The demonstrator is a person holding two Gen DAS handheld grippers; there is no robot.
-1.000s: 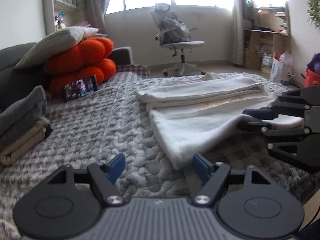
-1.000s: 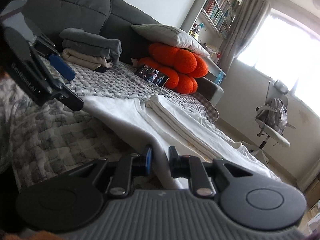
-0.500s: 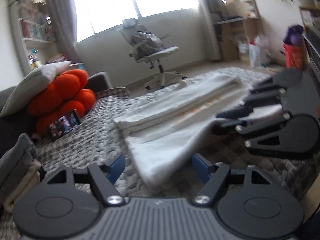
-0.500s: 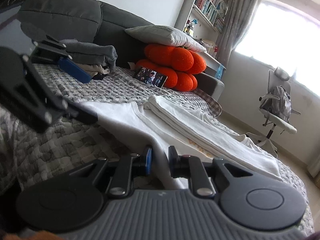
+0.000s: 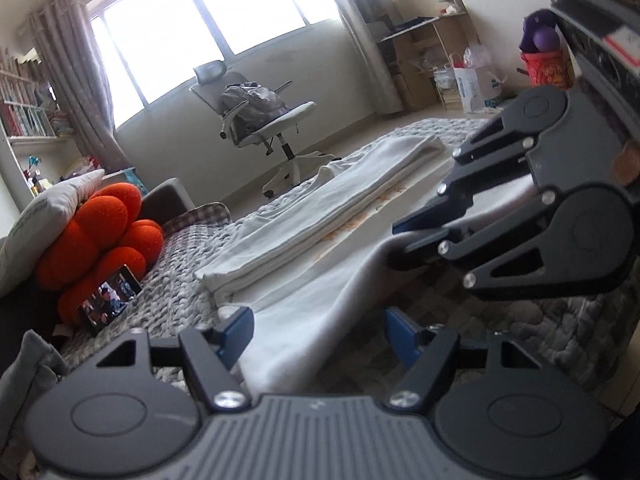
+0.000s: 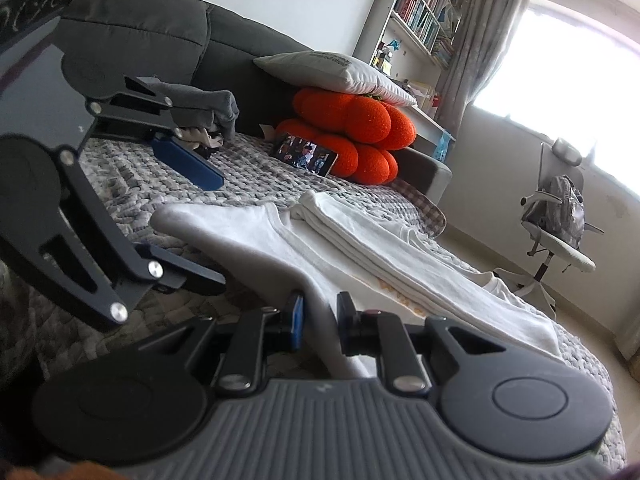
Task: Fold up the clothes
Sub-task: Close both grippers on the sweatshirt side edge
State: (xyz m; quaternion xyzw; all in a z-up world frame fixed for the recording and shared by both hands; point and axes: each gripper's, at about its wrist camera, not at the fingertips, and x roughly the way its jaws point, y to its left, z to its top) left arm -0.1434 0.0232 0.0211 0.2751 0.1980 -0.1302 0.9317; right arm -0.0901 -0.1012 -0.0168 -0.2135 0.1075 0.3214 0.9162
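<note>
A white garment [image 5: 320, 292] lies partly folded on the grey knitted blanket [image 5: 180, 276], with a folded strip [image 5: 332, 208] along its far side. My left gripper [image 5: 318, 330] is open, its blue fingertips on either side of the garment's near corner. My right gripper [image 6: 318, 312] is shut on the garment's near edge [image 6: 320, 292] and holds it a little above the blanket. It also shows in the left wrist view [image 5: 400, 240], pinching the lifted white edge. The left gripper shows open in the right wrist view [image 6: 200, 224].
Orange cushions [image 5: 104, 236] under a white pillow [image 5: 44, 216], with a phone [image 5: 110, 300] leaning on them, are at the blanket's far left. Folded grey and beige clothes [image 6: 208, 116] lie by the sofa back. An office chair [image 5: 256, 120] stands beyond.
My left gripper has moved forward, so its open fingers now straddle the garment's near corner. My right gripper has stayed shut on the edge and has lifted it slightly.
</note>
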